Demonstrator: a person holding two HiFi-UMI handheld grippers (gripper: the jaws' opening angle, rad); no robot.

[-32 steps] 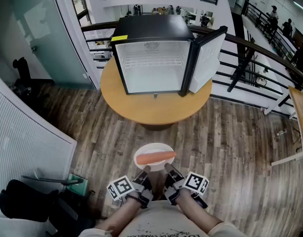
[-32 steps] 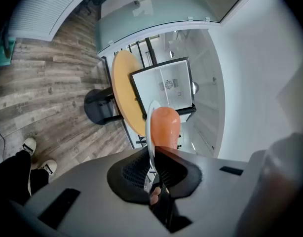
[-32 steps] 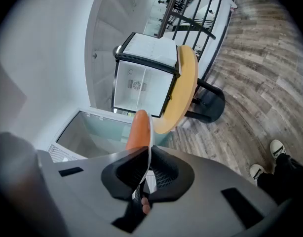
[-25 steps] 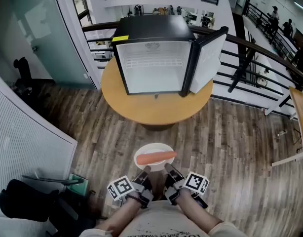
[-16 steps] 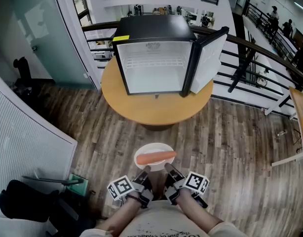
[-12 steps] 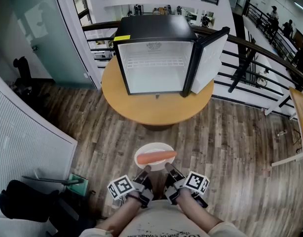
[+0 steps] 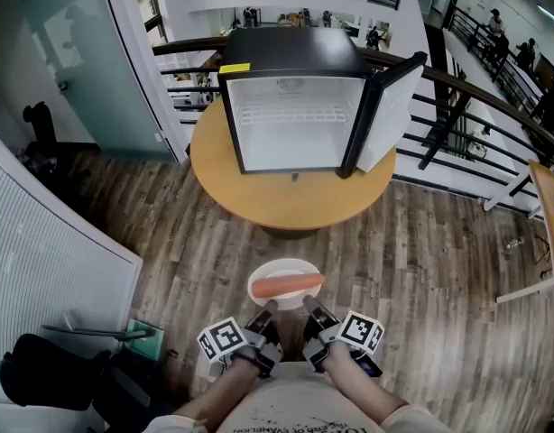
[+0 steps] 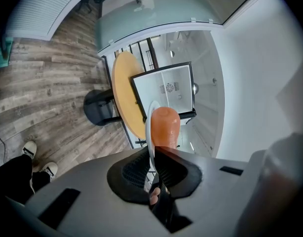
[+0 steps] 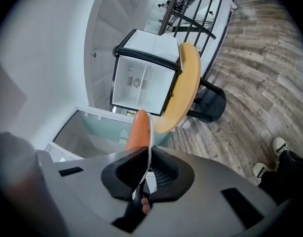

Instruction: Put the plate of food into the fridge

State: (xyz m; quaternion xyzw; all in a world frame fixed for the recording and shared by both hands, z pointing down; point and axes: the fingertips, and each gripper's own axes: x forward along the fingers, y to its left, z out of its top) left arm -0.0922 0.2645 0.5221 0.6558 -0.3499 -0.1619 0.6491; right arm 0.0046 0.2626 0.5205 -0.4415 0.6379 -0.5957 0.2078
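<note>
A white plate (image 7: 268, 273) with an orange sausage-like piece of food (image 7: 287, 284) on it is held over the wood floor, near my body. My left gripper (image 7: 267, 308) is shut on the plate's near rim at the left, my right gripper (image 7: 309, 304) is shut on the rim at the right. In the left gripper view the plate (image 8: 151, 127) is edge-on between the jaws with the food (image 8: 164, 127) beside it; the right gripper view shows the plate (image 9: 149, 132) and food (image 9: 139, 130) likewise. Ahead, a black mini fridge (image 7: 291, 54) stands open and empty on a round wooden table (image 7: 286, 200).
The fridge door (image 7: 392, 106) swings open to the right. A black railing (image 7: 475, 97) runs behind the table. A glass partition (image 7: 69, 61) stands at the left, a dark chair (image 7: 42, 382) at lower left and a wooden table edge (image 7: 552, 206) at far right.
The view has drifted slightly, so the fridge and table sit a little further right and lower in frame. The plate and both grips are unchanged.
</note>
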